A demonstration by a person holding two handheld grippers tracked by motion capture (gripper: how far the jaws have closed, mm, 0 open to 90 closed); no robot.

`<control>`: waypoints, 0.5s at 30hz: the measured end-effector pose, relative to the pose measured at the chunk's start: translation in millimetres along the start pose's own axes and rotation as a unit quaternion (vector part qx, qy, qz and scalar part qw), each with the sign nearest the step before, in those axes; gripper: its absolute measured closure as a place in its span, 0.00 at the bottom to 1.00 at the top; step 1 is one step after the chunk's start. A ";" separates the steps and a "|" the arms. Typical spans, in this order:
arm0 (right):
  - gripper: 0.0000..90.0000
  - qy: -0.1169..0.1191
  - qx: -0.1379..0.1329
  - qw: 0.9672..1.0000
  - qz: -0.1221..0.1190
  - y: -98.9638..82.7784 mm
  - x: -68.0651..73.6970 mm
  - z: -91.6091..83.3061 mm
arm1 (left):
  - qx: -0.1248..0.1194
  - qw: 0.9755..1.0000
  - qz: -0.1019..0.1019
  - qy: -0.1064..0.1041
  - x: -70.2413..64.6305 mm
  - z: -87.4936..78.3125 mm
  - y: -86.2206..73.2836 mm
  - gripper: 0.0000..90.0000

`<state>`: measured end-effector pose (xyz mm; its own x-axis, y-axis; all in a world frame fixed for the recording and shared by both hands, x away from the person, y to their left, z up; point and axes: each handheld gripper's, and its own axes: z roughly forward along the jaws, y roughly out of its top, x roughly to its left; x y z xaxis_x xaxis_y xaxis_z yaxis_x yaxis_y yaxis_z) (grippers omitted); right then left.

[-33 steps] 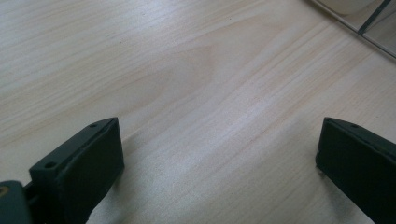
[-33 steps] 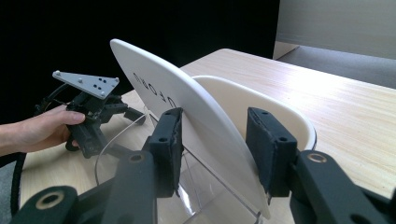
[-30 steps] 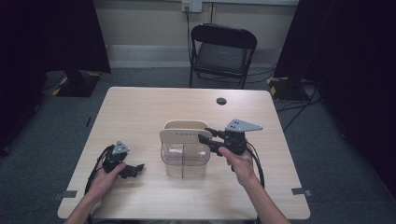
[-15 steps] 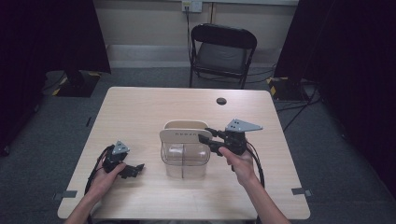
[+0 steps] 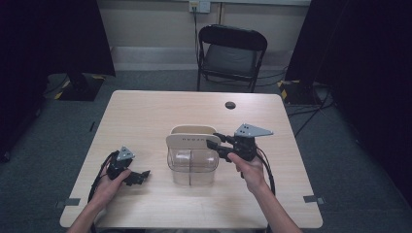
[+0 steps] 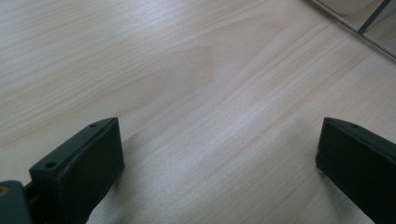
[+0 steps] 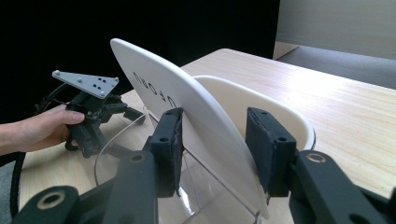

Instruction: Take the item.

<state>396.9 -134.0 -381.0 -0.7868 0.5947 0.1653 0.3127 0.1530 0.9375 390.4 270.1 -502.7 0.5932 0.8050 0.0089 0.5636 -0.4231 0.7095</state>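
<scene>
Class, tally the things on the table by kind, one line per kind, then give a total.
Handheld grippers: 2 (left gripper, right gripper)
Clear containers: 1 (clear container)
White lids: 1 (white lid)
Small black round objects: 1 (small black round object)
Total: 5

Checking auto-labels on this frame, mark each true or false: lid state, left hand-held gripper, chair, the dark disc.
1. The white lid stands tilted up between the jaws of the right hand-held gripper. True.
2. The left hand-held gripper holds the clear container. False: its jaws are open over the bare table, apart from the container.
3. A black folding chair stands beyond the table's far edge. True.
4. The small dark disc lies inside the container. False: it lies on the table near the far edge, away from the container.
</scene>
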 end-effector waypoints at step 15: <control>0.64 0.001 -0.001 1.000 0.003 -0.1 -0.2 0.0 | 0.000 1.000 0.002 0.000 0.2 0.0 0.0 0.00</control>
<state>397.0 -134.1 -381.1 -0.7862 0.5937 0.1716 0.3165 0.1482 0.9370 390.6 270.3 -502.7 0.5951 0.8035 0.0116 0.5618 -0.4263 0.7090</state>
